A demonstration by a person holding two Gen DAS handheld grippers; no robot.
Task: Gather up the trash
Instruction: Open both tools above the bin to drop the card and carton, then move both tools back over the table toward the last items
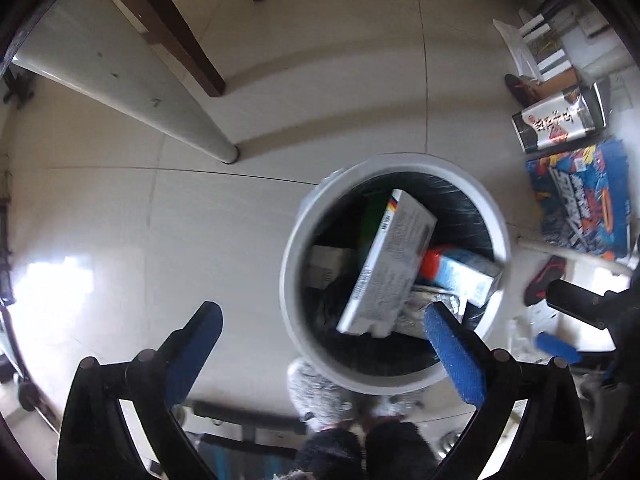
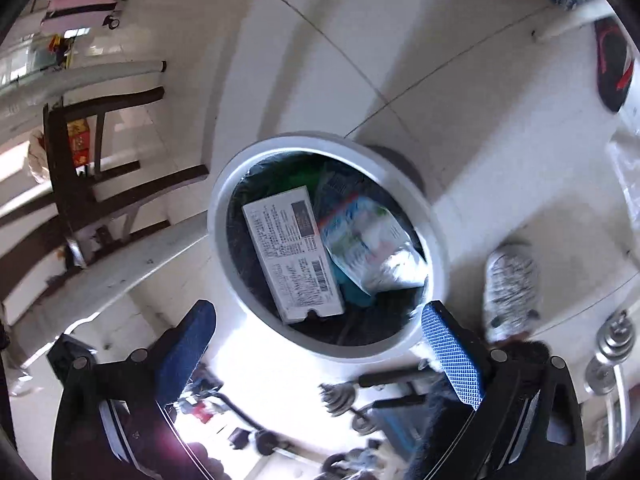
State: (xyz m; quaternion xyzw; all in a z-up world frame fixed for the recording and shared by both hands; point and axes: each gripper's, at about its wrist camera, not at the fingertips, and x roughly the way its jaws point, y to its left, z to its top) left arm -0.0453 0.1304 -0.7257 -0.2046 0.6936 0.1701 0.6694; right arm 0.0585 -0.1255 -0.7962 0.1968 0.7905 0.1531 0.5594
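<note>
Both claws are hanging spread and empty – the left gripper and right gripper – above the bin, centre frame, its white carton lying lengthwise toward them

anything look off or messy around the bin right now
The white printed box sits tilted in the round bin, propped on other trash rather than flat. Nothing has spilled onto the floor tiles. Both grippers are open and empty.

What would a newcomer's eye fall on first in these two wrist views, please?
First, the round white trash bin on the tiled floor, filling the middle of both views, lined in black. Inside it a large white printed carton lies on top, beside a crinkled blue-and-white packet. Both the left gripper and right gripper hover open and empty above it.
</note>
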